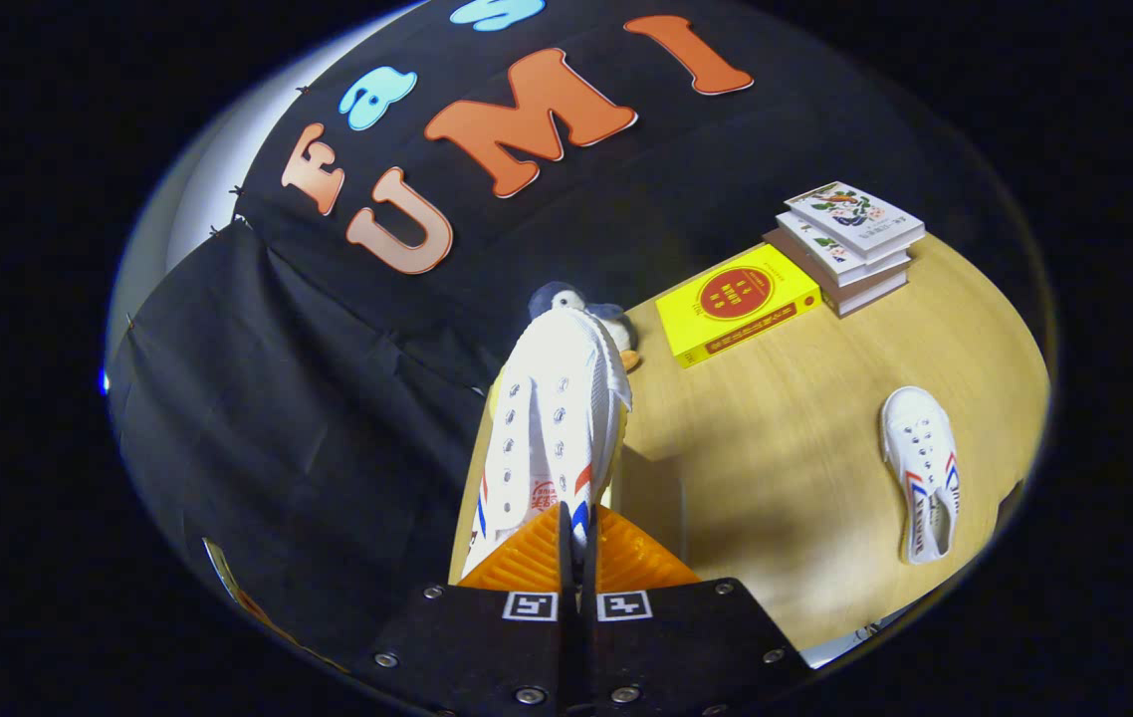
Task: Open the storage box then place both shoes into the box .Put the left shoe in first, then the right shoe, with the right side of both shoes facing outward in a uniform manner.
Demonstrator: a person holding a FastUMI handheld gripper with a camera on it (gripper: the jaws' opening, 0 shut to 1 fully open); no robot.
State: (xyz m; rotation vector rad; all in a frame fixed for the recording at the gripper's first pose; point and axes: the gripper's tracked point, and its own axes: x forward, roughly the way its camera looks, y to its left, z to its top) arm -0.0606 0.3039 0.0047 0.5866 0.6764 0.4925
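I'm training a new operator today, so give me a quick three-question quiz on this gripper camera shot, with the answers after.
1. True or false: the gripper is shut on the white canvas shoe with red and blue stripes.
2. Multiple choice: where is the second white canvas shoe? A) on the yellow book B) flat on the light wooden table, off to the side of the fingers C) on the stack of books
3. Fill in: just beyond the held shoe's far end sits a grey plush ____.

Key: 1 true. 2 B. 3 toy; next to it lies the yellow hardcover book with a red circle, and past that the stack of pale books.
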